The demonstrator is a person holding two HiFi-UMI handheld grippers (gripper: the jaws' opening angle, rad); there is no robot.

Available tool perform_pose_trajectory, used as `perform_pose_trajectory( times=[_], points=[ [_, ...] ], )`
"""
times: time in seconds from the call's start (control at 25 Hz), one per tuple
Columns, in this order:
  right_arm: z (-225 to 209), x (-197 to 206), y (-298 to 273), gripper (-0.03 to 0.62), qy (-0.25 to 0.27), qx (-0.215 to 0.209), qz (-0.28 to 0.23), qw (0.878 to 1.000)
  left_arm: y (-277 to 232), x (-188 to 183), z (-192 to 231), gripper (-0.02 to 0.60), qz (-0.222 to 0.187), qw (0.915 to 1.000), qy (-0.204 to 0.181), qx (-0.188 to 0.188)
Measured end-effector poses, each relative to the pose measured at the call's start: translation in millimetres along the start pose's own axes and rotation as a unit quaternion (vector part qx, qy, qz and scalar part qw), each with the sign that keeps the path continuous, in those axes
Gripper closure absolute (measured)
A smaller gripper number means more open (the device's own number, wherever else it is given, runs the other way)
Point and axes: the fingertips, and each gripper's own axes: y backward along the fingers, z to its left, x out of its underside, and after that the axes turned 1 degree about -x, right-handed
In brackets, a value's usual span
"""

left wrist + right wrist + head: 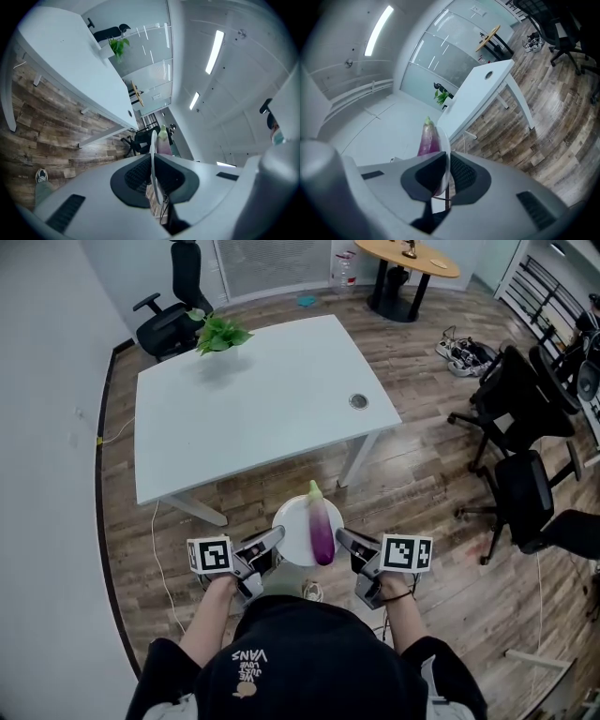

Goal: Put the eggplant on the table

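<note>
Purple and glossy, the eggplant (322, 529) lies on a white plate (292, 524), off centre toward the three o'clock side, with its green stem pointing to twelve. I carry the plate rather than the vegetable. My left gripper (272, 538) pinches the rim at nine o'clock and my right gripper (345, 540) pinches it at three. In each gripper view the jaws are closed to a thin slit on the plate's edge. I judge that opposite grips hold the plate level, so the eggplant cannot roll off.

At this moment the plate hangs over the wooden floor, just short of the near edge of the white table (253, 399) at twelve o'clock. A potted plant (220, 334) occupies the table's corner at about eleven, and the near half looks bare. That makes it the natural landing place.
</note>
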Motion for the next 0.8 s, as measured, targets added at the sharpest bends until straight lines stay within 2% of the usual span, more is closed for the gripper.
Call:
perform_pose_trajectory(
  times=[0.8],
  points=[
    [8,-108,-83,0.556,-0.009,0.027,-0.063,0.998,-34,-141,31,0.554,0.060,0.9976,-0.024,0.026]
  ],
)
